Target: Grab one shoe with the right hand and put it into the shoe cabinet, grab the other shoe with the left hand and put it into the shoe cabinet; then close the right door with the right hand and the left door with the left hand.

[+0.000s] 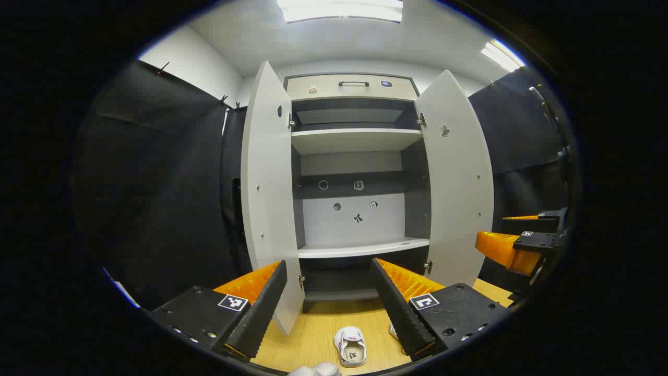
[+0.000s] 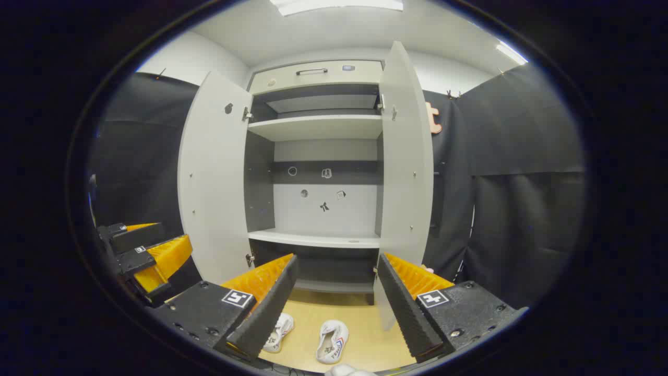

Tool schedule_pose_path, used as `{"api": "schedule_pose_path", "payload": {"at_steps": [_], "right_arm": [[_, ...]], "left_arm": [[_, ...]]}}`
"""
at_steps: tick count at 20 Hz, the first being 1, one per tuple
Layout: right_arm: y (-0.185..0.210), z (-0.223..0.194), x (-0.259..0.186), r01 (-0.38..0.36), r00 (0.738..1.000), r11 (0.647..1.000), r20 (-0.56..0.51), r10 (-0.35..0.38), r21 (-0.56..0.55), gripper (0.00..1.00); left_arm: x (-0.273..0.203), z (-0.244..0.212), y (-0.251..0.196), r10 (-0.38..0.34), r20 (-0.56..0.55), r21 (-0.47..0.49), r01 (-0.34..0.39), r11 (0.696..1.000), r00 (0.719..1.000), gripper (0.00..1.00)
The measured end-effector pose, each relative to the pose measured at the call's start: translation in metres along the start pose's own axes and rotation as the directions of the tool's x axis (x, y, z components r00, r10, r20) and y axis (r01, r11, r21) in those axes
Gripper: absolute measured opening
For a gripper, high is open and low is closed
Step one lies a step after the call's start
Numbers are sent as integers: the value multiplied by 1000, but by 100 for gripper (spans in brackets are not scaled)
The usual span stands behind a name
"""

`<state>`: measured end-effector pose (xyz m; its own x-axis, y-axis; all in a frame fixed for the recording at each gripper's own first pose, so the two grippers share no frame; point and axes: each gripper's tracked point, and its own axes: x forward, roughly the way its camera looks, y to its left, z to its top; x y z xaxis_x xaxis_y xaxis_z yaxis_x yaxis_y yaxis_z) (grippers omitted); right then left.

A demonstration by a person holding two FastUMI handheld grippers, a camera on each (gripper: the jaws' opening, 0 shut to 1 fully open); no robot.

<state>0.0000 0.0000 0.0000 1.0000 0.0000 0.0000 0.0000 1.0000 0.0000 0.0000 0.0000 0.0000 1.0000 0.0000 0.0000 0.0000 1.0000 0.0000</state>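
Now both grippers (image 1: 330,303) (image 2: 336,297) level, jaws apart, facing cabinet (image 2: 318,156), shoes (image 2: 332,342) below.

We are looking into a staged recording booth, not a lived-in home. Black cloth (image 1: 156,172) hangs as the walls on both sides and is clipped along its top edge, with plain white room wall (image 1: 193,62) and ceiling light panels (image 1: 339,9) visible above it. A single grey-and-white shoe cabinet (image 2: 318,128) stands against the back, both doors swung open, its shelves bare, with a drawer along the top. Small stickers (image 2: 324,206) dot its back panel. The floor (image 2: 365,334) is a pale wood-grain board, on which a pair of white shoes (image 2: 332,342) lies.
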Motion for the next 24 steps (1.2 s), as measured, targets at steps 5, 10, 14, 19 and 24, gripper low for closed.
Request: {"api": "schedule_pose_path", "payload": {"at_steps": [5, 10, 14, 19, 24], "right_arm": [[6, -2, -1, -4, 1000, 1000, -1, 4, 4, 100], [9, -4, -4, -5, 1000, 1000, 0, 5, 10, 99], [14, -8, -3, -10, 1000, 1000, -13, 10, 3, 99], [19, -44, 5, -12, 995, 1000, -96, 10, -20, 99], [24, -138, 14, -35, 948, 999, -318, 25, -25, 99]], "left_arm": [[-2, -2, 6, 3, -1, -1, -3, 1000, 1000, 96], [-6, -1, 8, 0, 2, -2, 0, 1000, 1000, 96], [-10, -4, 11, 6, -2, -14, -6, 1000, 1000, 96], [-13, -10, 20, 17, -17, -19, -17, 1000, 1000, 96], [-15, -21, 26, 26, -49, -5, -26, 1000, 998, 96]]}}
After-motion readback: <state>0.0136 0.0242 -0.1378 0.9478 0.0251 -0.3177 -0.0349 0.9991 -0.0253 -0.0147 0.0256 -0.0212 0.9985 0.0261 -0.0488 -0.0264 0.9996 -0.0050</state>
